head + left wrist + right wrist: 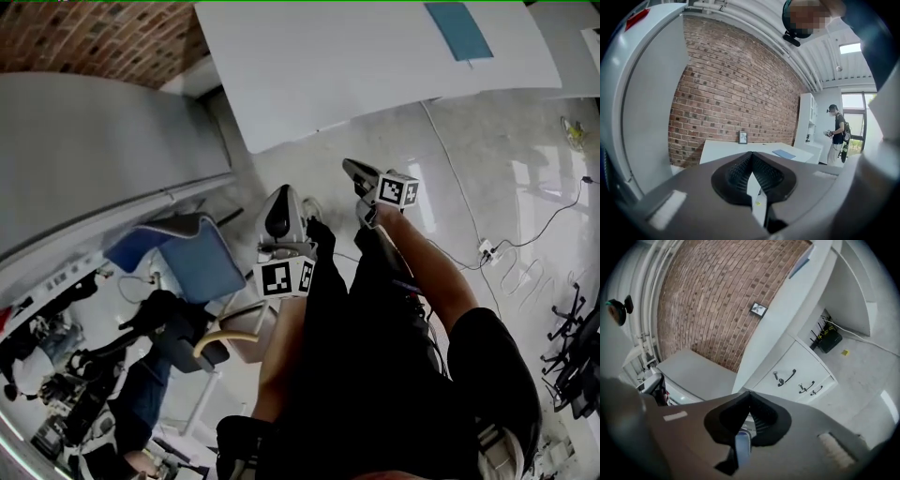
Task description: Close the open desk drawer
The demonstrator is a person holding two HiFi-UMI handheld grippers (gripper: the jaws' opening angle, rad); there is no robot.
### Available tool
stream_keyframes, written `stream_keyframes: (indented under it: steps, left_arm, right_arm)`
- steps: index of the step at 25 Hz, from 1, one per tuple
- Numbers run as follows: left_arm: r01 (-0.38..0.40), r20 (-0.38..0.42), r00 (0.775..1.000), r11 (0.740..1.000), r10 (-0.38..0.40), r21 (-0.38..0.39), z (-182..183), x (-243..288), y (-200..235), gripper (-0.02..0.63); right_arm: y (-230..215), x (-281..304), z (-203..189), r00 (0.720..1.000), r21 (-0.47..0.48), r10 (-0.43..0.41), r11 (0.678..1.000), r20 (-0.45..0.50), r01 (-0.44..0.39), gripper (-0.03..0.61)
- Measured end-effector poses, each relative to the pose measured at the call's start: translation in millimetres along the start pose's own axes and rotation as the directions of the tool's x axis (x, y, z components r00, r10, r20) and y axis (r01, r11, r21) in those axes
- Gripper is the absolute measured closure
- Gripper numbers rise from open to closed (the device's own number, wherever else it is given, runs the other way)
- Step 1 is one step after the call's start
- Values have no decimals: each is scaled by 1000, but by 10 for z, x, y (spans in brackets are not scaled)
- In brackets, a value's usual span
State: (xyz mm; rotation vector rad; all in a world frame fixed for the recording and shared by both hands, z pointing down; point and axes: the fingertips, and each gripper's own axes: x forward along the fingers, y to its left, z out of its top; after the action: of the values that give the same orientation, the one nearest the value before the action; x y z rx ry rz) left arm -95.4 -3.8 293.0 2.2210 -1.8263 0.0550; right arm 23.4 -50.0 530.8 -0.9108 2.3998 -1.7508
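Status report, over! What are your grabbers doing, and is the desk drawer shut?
Left gripper shut, empty. Right gripper shut, empty. Desk drawers all look pushed in. Nothing in front of them. Over.

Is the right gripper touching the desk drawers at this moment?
Apart. In the right gripper view the right gripper, jaws shut and empty, points towards the desk drawers, which sit well beyond its tips.

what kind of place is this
Most likely an office or lab workroom: a white desk with a drawer unit stands against a brick wall, and a power strip with cables lies on a glossy floor.
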Motion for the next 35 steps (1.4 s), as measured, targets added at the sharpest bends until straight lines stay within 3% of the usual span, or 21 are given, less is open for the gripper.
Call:
stream_keyframes:
  steps: [4, 8, 11, 17, 22, 28, 35]
  left_arm:
    - [13, 5, 1000, 1000, -13, -3, 35, 19, -35, 598]
    - [33, -2, 999, 999, -33, 8, 9, 4, -87, 598]
    - [36, -5, 999, 999, -36, 17, 136, -36, -77, 597]
    - [58, 16, 998, 998, -59, 33, 391, -113, -49, 597]
    - [73, 31, 997, 996, -75, 53, 613, -195, -81, 597]
    - [68, 57, 996, 995, -72, 67, 774, -287, -64, 597]
    - [72, 84, 993, 995, -77, 70, 864, -342, -55, 597]
  right_arm:
    - [274, -97, 202, 997, -169, -52, 985, -58, 41, 575]
    - [607, -239, 361, 991, -350, -103, 934, -83, 68, 575]
    - [969, -351, 493, 988, -483, -144, 870, -63, 96, 575]
    - [1702, -548, 690, 983, -691, -183, 709, 8, 138, 575]
    - [2171, -729, 779, 981, -749, -180, 638, 77, 176, 575]
    - [2605, -968, 886, 975, -781, -144, 583, 171, 223, 575]
    - [2713, -1033, 881, 968, -772, -129, 584, 216, 250, 575]
